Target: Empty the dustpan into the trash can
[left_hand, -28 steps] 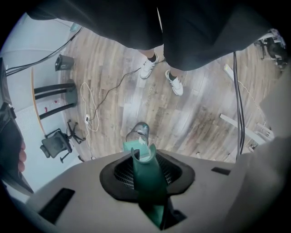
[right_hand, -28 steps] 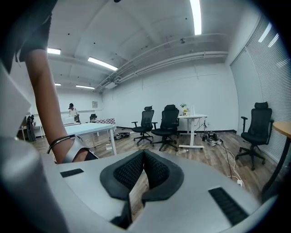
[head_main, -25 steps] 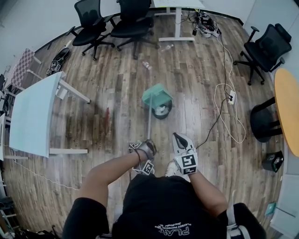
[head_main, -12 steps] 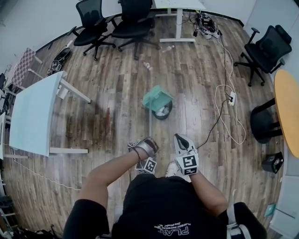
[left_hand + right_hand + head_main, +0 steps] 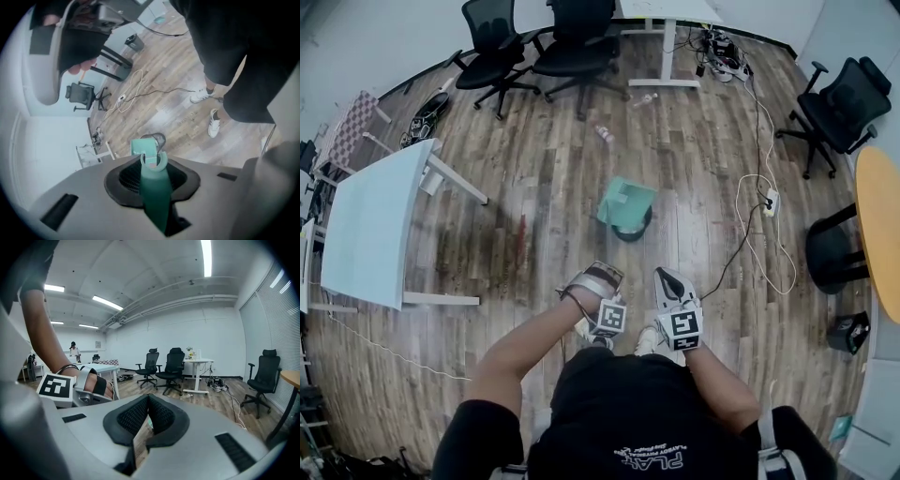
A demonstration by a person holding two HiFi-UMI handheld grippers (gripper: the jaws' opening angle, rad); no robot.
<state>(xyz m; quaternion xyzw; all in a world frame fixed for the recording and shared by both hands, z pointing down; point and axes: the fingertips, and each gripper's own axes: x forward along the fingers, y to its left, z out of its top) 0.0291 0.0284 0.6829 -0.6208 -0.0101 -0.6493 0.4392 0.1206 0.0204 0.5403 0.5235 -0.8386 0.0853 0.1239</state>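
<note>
Only one piece of writing shows: white print (image 5: 649, 459) on the person's black shirt, upside down from the head view. It starts with "PLA" and the rest is too small to read. Each gripper's cube carries black-and-white square markers with no words. A small pale label sits on the dustpan's handle (image 5: 154, 192) near its ring, and it is unreadable.

The dustpan (image 5: 625, 201) is teal plastic, with a long slim handle and a boxy scoop. The scoop hangs tipped over the round dark trash can (image 5: 634, 229), which stands on the wooden floor (image 5: 534, 187) ahead of the person's feet.

The left gripper (image 5: 598, 277) is clamped on the handle's upper end, its dark ribbed pads having just tightened a little on it. The right gripper (image 5: 667, 279) hangs just beside it with its jaws together, holding nothing.
</note>
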